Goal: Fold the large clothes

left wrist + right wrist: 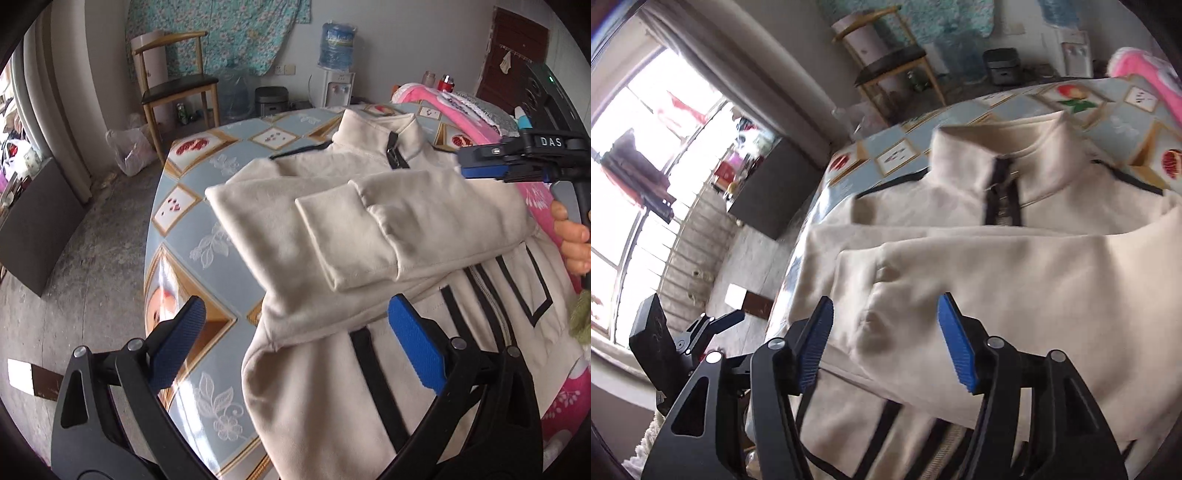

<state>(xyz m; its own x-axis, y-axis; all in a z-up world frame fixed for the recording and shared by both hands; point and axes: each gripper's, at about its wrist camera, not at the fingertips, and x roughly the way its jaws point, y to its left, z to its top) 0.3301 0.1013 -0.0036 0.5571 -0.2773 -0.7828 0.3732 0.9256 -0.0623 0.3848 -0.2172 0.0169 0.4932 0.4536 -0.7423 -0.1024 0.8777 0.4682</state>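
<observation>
Left claw [295, 345] open, empty; right claw [884, 341] open, empty.

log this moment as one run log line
step: sleeves folded across jacket | left gripper: open, empty | right gripper: open, empty, above sleeve | surface: table

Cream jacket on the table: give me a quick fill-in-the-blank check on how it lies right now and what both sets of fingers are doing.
1. Both sleeves of the cream jacket are folded across its ____.
2. The jacket lies on a table with a ____-and-flower patterned cover.
3. The left gripper has its fingers ____, with nothing pinched.
4. Behind the table stands a wooden ____ with a dark seat.

Missing words: chest; fruit; open; chair
</observation>
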